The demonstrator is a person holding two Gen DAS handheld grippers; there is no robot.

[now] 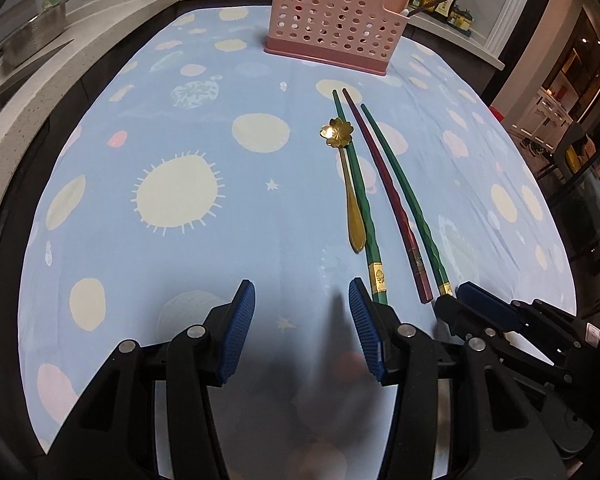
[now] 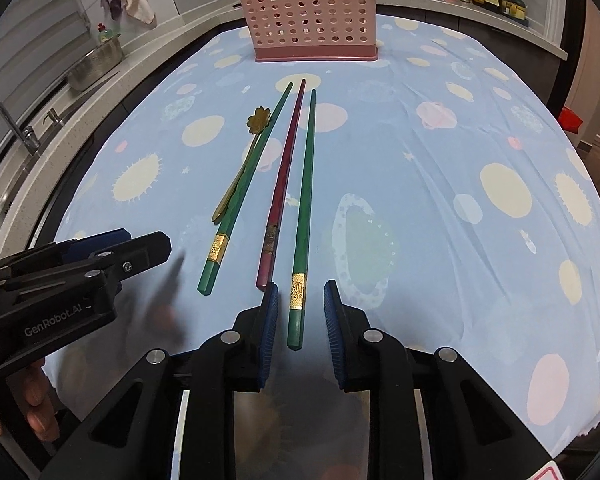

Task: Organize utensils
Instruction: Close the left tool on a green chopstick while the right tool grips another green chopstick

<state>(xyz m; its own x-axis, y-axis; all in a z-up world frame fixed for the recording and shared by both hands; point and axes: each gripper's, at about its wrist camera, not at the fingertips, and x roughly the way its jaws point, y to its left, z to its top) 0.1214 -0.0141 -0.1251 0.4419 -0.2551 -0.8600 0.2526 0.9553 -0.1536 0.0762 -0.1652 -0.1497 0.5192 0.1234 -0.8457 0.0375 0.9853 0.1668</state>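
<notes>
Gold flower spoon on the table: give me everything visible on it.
The gold-coloured metal spoon with a flower-shaped bowl lies flat on the blue patterned tablecloth, glossy, a light glinting in its petalled bowl. A thin neck widens into a flat, tapered handle. The bowl points toward the pink perforated plastic utensil holder, the handle toward the camera. It lies along the leftmost green chopstick, its bowl overlapping it. Neither pair of tongs touches it.

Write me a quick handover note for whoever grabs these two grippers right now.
Left hand-held gripper: open, empty, beside the near end of the left green chopstick.
Right hand-held gripper: open, straddling the near end of the right green chopstick, pads not on it yet.
On the blue planet-print tablecloth: both green chopsticks, a dark red chopstick, and a gold flower-bowl spoon against the left green one.
Pink perforated plastic utensil holder: at the far end, already holding some utensils.
Left: these four.
</notes>
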